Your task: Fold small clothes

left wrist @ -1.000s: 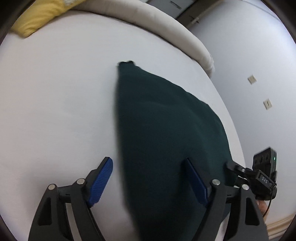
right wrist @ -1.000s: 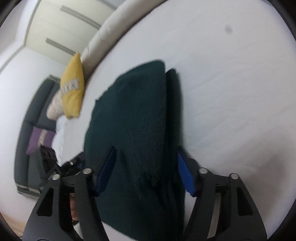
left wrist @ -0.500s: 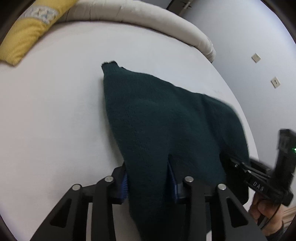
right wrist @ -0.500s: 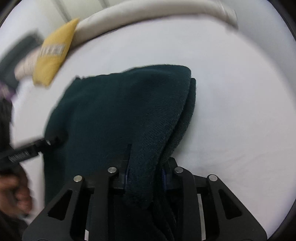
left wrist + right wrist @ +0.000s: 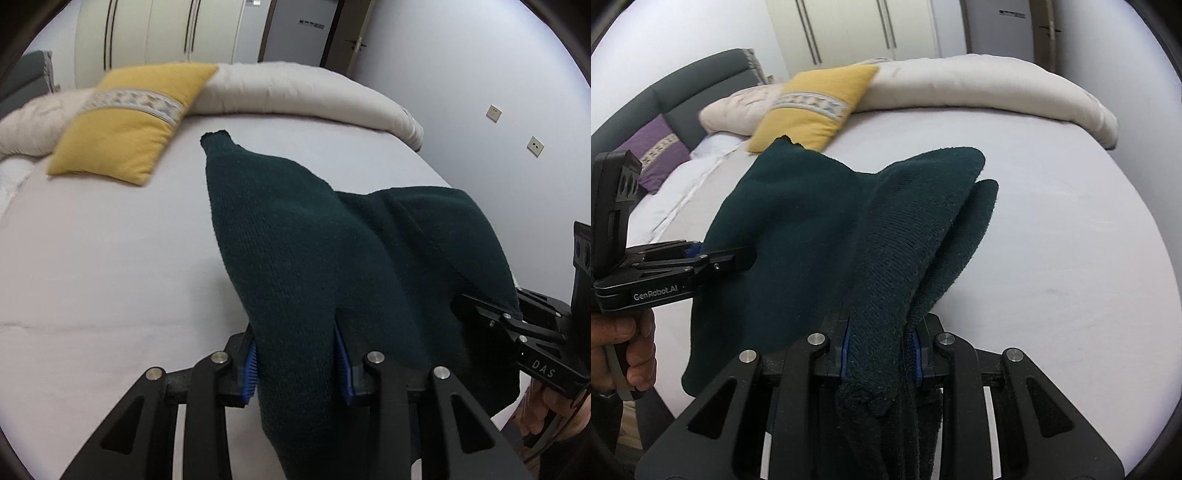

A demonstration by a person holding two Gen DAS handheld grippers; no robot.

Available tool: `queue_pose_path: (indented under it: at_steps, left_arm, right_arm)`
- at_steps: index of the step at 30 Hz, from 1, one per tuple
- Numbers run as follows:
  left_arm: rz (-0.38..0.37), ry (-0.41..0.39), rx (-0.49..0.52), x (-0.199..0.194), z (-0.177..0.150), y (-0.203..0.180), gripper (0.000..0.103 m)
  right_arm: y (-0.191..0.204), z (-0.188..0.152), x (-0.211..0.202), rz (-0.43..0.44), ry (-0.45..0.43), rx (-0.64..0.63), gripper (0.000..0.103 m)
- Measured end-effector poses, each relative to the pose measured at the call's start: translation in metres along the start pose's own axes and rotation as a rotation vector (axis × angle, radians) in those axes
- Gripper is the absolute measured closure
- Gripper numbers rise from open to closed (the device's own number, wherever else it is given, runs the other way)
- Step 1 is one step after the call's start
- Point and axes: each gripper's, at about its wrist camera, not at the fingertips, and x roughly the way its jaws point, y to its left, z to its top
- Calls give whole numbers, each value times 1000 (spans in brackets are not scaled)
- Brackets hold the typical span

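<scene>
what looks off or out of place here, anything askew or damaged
Nothing looks damaged or spilled. The dark green knit garment is bunched and lifted off the bed, pinched by the left gripper and right gripper. The yellow cushion lies tilted against the rolled duvet.

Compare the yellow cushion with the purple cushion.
The yellow cushion leans on the rolled cream duvet; the purple cushion sits by the grey headboard. The yellow one is nearer the dark green knit garment. Both carry a patterned band.
</scene>
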Motion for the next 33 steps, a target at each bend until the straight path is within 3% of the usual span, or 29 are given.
queue_pose_path:
  at_steps: [3, 8, 13, 17, 19, 22, 30, 33]
  left_arm:
    - [36, -2, 3, -7, -14, 14, 66]
    - [58, 60, -44, 25, -32, 42, 65]
    - [95, 124, -36, 76, -49, 60, 63]
    - [89, 121, -54, 90, -51, 70, 59]
    - [110, 116, -12, 93, -51, 64, 57]
    - [127, 101, 18, 95, -55, 62, 56]
    - [146, 77, 27, 92, -59, 58, 54]
    - [146, 71, 25, 92, -59, 59, 54]
  right_arm:
    - [25, -1, 11, 32, 11, -2, 81]
    - [47, -12, 39, 82, 46, 14, 81]
    - [27, -32, 99, 177, 130, 177, 81]
    - [10, -52, 151, 124, 190, 247, 80]
    - [-11, -65, 166, 220, 172, 335, 80]
    - [-23, -72, 175, 308, 150, 385, 80]
    - [-29, -74, 167, 323, 149, 369, 78]
    - [-37, -77, 142, 293, 145, 377, 69]
